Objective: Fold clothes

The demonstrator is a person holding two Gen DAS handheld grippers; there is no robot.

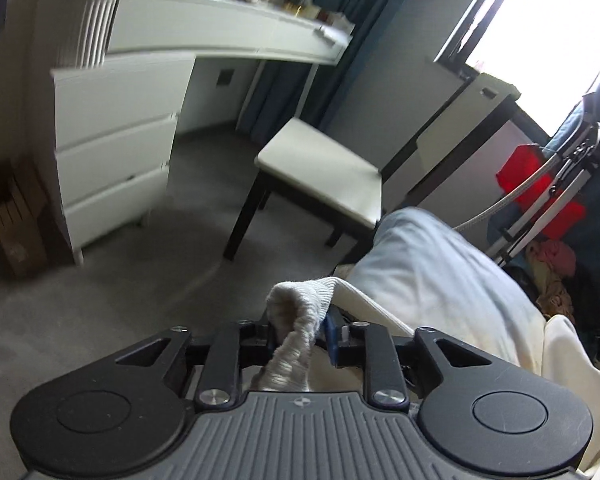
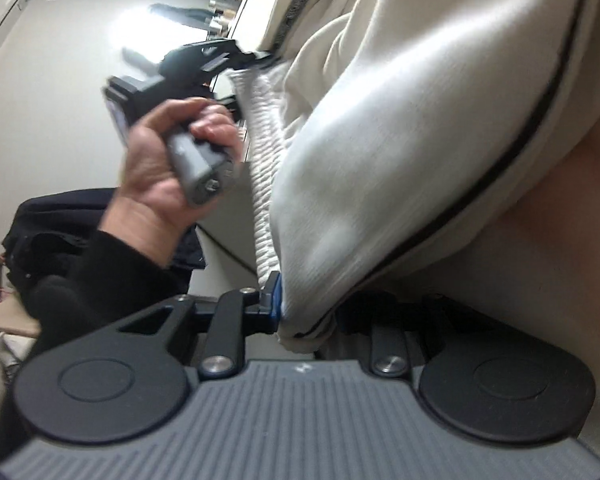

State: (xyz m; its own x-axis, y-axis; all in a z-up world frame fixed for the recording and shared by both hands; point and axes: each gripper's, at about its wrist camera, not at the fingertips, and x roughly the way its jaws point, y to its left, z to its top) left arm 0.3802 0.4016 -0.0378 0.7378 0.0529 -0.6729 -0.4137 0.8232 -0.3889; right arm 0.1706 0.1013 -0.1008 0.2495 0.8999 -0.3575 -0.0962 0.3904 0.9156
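A cream sweatshirt with a ribbed hem and a dark zipper line hangs in the air between both grippers. My left gripper (image 1: 302, 338) is shut on its ribbed hem (image 1: 300, 308). My right gripper (image 2: 306, 312) is shut on another edge of the sweatshirt (image 2: 400, 140), which fills the right half of the right wrist view. In that view the left gripper (image 2: 244, 60) and the hand holding it (image 2: 168, 160) show at upper left, clamped on the ribbed hem (image 2: 260, 160). The right finger of the right gripper is hidden by cloth.
A bed with a pale blue cover (image 1: 440, 268) lies right of the left gripper. A white stool with dark legs (image 1: 320, 168) stands on grey carpet (image 1: 100, 300). A white dresser and desk (image 1: 112, 140) stand at left. Laundry and a red item (image 1: 540, 184) sit far right.
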